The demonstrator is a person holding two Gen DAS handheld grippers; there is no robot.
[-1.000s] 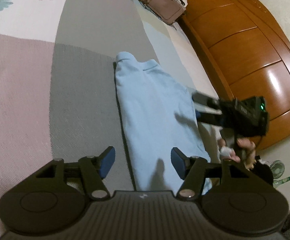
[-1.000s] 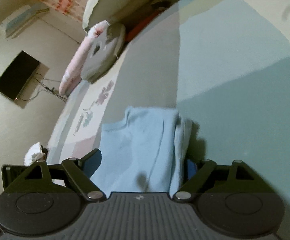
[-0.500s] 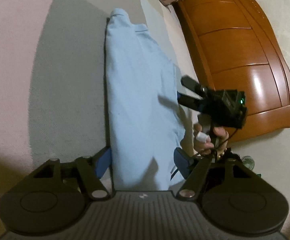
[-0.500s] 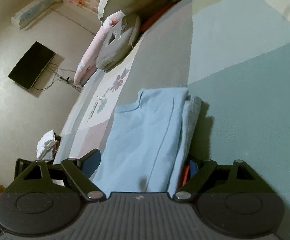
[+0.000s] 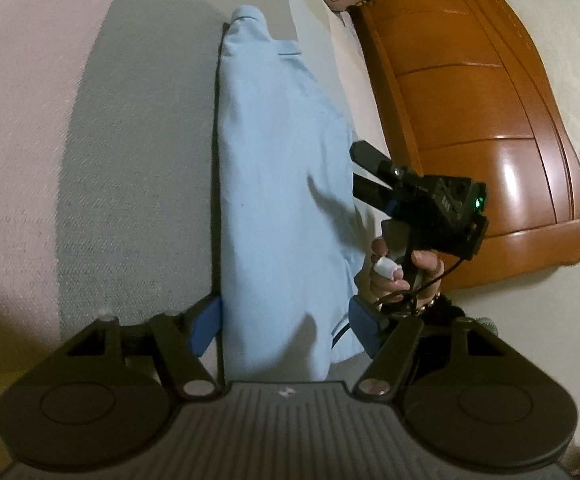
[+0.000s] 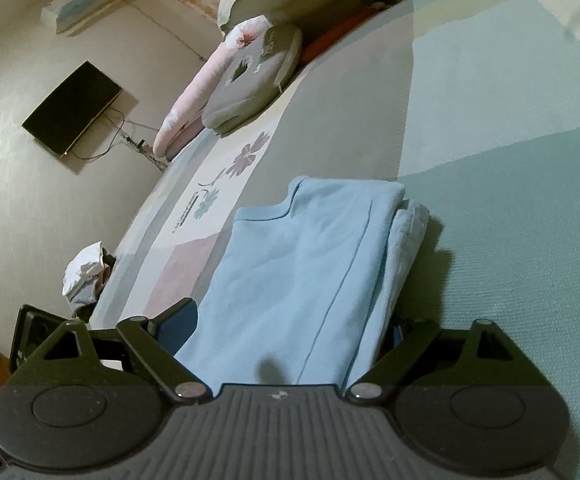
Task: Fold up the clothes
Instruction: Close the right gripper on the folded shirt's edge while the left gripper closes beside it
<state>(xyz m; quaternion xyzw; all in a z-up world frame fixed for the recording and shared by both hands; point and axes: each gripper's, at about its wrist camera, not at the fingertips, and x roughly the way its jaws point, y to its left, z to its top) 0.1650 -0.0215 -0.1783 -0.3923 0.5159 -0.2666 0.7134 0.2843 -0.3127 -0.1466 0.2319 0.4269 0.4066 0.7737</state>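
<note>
The left gripper [image 5: 286, 326] sits at the lower centre of its own view, blue pads spread wide. The right gripper [image 6: 286, 326] is likewise spread. At centre right of the left view, a hand [image 5: 403, 270] grips its handle.

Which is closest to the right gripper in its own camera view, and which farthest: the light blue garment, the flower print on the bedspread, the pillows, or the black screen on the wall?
1. Light blue garment, lying between the right gripper fingers.
2. Flower print, just beyond the garment, to the left.
3. Pillows, farther up the bed.
4. Black screen, on the far wall, left.
</note>
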